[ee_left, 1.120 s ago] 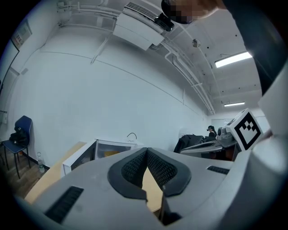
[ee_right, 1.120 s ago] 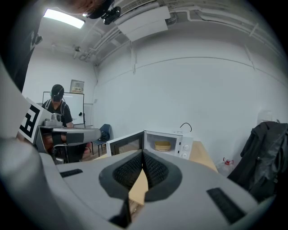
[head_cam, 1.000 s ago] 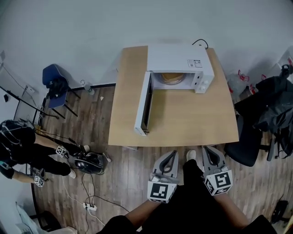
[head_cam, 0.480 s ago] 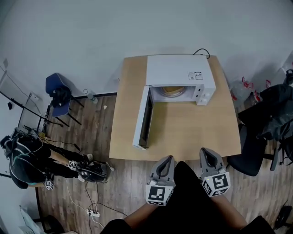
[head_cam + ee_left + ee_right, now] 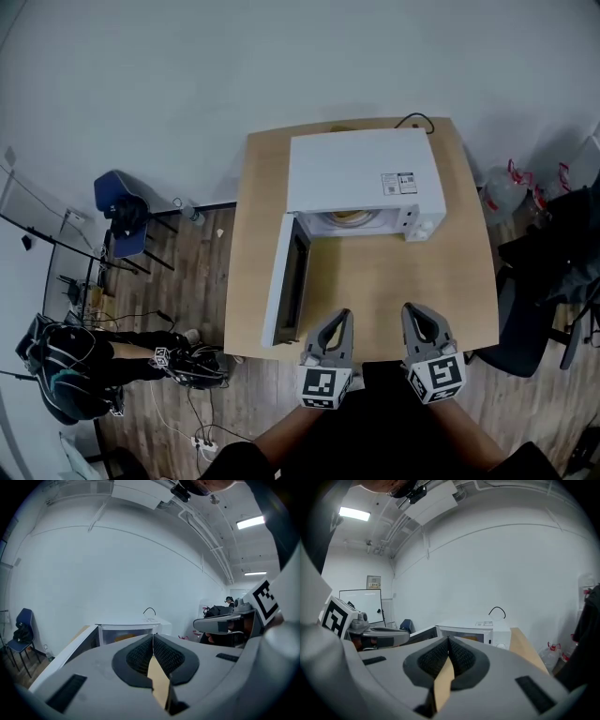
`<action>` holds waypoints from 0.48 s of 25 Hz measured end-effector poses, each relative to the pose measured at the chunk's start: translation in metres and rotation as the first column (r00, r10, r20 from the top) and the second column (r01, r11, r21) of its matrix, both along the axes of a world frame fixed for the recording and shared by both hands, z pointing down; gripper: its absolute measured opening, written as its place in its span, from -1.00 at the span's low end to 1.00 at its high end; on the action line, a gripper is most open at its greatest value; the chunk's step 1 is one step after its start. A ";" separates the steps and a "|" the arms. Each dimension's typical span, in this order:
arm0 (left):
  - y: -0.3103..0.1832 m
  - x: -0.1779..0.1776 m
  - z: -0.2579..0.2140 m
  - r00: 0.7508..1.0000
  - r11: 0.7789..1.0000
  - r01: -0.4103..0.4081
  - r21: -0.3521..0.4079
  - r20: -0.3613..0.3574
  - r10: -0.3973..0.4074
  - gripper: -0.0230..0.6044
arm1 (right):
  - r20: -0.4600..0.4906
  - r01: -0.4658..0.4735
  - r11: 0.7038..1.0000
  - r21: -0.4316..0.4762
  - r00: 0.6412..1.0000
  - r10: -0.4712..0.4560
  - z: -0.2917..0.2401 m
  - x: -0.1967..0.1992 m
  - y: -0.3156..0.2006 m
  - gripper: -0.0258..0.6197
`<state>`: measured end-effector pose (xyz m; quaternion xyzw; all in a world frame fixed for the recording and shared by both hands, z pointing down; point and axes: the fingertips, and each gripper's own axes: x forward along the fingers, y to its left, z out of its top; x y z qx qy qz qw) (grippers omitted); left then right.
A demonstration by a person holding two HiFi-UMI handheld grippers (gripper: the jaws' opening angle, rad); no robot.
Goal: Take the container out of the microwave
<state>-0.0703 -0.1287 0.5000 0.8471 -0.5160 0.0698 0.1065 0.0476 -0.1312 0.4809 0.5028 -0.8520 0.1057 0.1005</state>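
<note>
A white microwave [image 5: 361, 178] stands at the back of the wooden table [image 5: 375, 281], its door [image 5: 286, 281] swung open to the left. Inside the cavity sits a tan, round container [image 5: 349, 217], only partly visible. My left gripper [image 5: 344, 316] and right gripper [image 5: 411, 310] hover side by side over the table's near edge, well short of the microwave, both shut and empty. In the left gripper view the shut left gripper [image 5: 153, 638] points at the microwave [image 5: 126, 632]. The shut right gripper [image 5: 449, 641] faces the microwave [image 5: 473, 630] in the right gripper view, with the container [image 5: 469, 638] dimly seen.
A blue chair [image 5: 122, 202] stands left of the table. A person [image 5: 75, 380] crouches on the floor at lower left among cables. A black office chair [image 5: 544, 281] and bags [image 5: 506, 183] crowd the right side. A black cord [image 5: 417, 120] trails behind the microwave.
Both grippers have moved forward from over the floor to the table's near edge. The table and microwave now sit closer. The crouching person has shifted lower in the picture.
</note>
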 end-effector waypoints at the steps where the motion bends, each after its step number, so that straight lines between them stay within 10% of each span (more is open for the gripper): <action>1: -0.012 0.003 0.002 1.000 1.000 -0.004 -0.003 0.011 0.004 -0.89 | 0.007 0.001 1.000 0.000 1.000 -0.001 0.000 0.002 -0.010 -0.73; 12: -0.117 0.024 0.059 0.992 0.998 -0.018 -0.055 0.125 0.025 -0.89 | 0.046 0.035 0.999 -0.028 0.998 -0.034 0.015 0.023 -0.086 -0.73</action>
